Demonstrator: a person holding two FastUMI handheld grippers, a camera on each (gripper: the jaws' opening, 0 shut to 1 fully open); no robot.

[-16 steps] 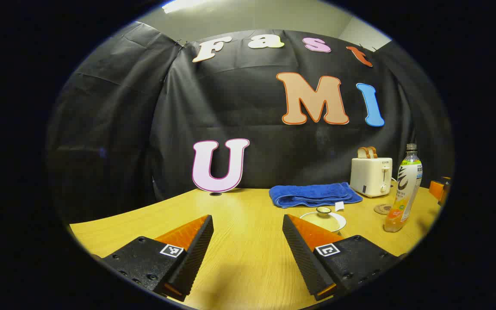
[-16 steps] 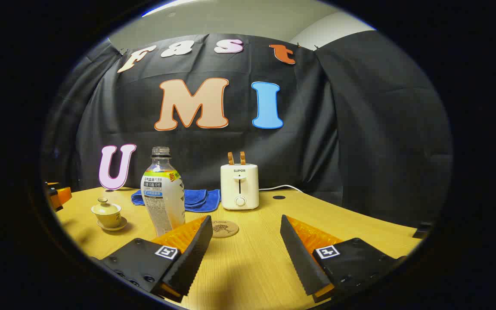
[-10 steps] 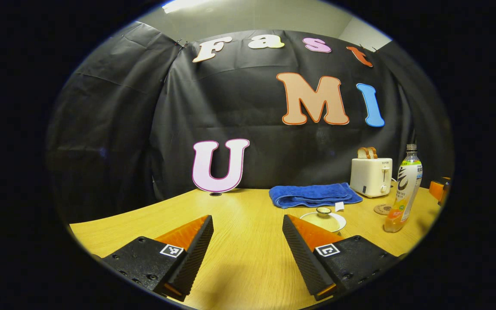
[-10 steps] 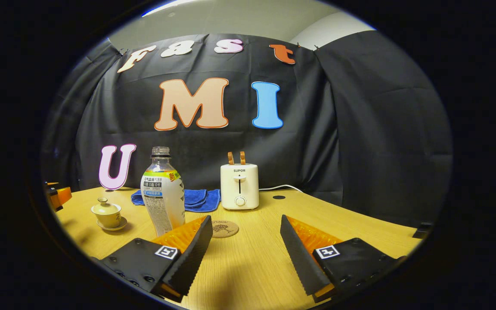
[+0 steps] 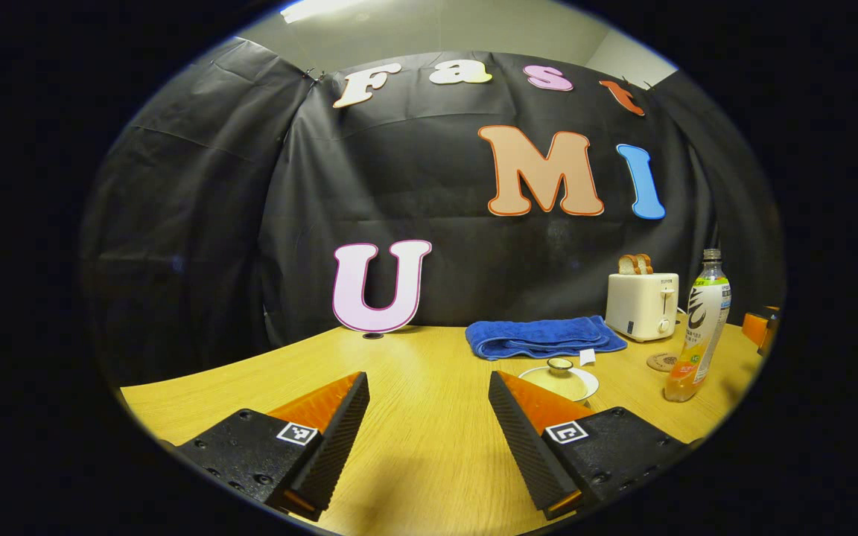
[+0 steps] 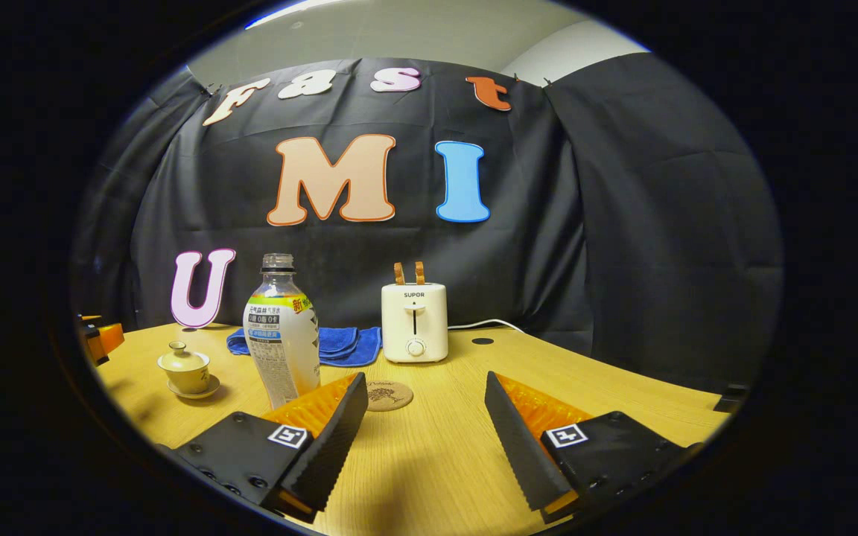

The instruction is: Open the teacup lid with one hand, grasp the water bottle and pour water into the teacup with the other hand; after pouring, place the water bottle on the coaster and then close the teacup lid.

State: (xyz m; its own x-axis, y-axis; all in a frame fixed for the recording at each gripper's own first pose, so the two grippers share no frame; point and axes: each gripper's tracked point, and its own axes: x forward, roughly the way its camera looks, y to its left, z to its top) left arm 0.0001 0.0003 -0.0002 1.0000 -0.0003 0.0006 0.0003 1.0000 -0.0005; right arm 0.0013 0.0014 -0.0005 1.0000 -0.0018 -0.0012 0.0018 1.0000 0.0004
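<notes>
Both my grippers hang released over the bench [image 6: 429, 454]: the lidded teacup [image 5: 559, 378] sits just right of my left gripper [image 5: 429, 435], the upright water bottle [image 6: 281, 327] just left of my right gripper [image 6: 425, 439].

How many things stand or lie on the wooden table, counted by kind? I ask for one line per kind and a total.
Yellow lidded ceramic teacup on its saucer: 1
Clear plastic water bottle with a printed label: 1
Round brown coaster: 1
White toaster holding bread slices: 1
Folded blue cloth towel: 1
Total: 5
</notes>
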